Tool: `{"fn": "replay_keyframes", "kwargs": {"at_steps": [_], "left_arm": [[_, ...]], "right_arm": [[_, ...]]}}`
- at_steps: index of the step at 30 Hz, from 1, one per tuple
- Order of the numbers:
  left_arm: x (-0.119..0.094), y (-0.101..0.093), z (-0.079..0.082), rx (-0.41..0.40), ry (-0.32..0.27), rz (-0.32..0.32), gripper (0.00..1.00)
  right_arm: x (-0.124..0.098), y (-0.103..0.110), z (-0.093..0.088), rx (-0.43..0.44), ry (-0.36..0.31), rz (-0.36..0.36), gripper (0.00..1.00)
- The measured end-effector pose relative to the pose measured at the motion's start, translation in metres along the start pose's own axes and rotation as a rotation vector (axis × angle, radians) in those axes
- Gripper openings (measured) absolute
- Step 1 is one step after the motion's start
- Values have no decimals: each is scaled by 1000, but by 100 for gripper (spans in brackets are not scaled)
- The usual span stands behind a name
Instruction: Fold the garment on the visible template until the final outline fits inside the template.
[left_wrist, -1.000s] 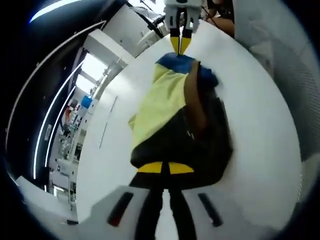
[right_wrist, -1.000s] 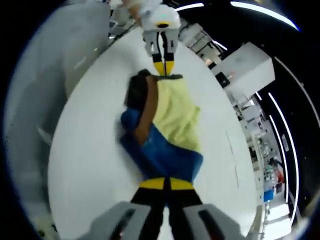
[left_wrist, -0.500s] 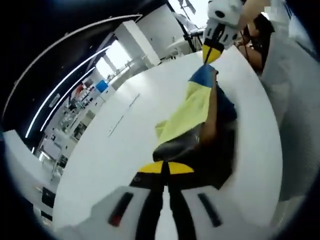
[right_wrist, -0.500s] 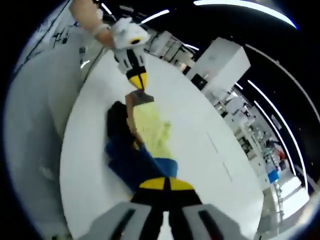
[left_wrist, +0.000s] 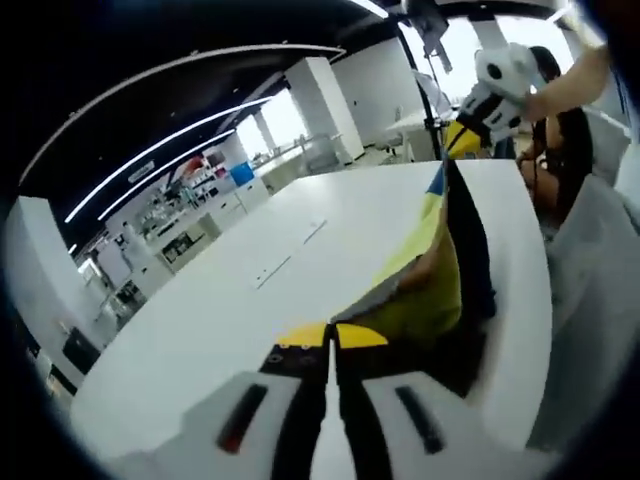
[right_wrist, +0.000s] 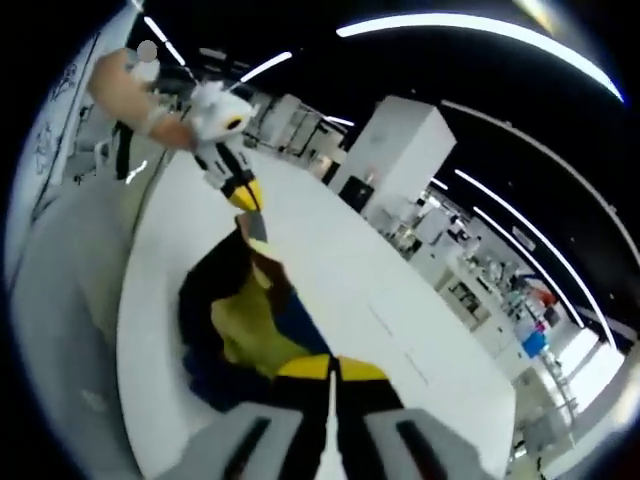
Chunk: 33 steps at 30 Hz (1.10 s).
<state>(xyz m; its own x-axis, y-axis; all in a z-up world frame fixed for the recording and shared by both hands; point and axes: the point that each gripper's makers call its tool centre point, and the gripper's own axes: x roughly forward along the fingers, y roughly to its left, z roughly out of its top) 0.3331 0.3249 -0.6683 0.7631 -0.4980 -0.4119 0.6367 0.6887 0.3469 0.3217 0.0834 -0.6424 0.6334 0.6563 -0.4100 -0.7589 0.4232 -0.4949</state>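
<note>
Garment (left_wrist: 440, 270) of yellow, blue and black cloth is stretched between the two grippers and hangs above the white worktop (left_wrist: 250, 300), its lower part sagging toward the surface. In the right gripper view the garment (right_wrist: 245, 325) shows loose folds, with yellow in the middle and dark cloth around it. The left gripper (left_wrist: 331, 338) has its jaws clenched on one end of the cloth, and the right gripper (right_wrist: 332, 368) has its jaws clenched on the other end. Each gripper is also seen far off in the other view, held by a hand (right_wrist: 135, 95). The room behind is a big hall with white pillars (right_wrist: 395, 150), ceiling light strips (right_wrist: 470, 25) and shelves (left_wrist: 190, 205) far away.
</note>
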Motion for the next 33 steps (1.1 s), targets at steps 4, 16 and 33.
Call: {"fn": "replay_keyframes", "kwargs": {"at_steps": [4, 16, 33], "left_arm": [[-9, 14, 25, -42, -54, 30, 0], [-23, 42, 94, -84, -185, 75, 0], [68, 105, 62, -334, -137, 80, 0]], "right_arm": [[-9, -16, 17, 14, -34, -30, 0], [-24, -64, 68, 23, -150, -107, 0], [67, -123, 30, 108, -115, -67, 0]]}}
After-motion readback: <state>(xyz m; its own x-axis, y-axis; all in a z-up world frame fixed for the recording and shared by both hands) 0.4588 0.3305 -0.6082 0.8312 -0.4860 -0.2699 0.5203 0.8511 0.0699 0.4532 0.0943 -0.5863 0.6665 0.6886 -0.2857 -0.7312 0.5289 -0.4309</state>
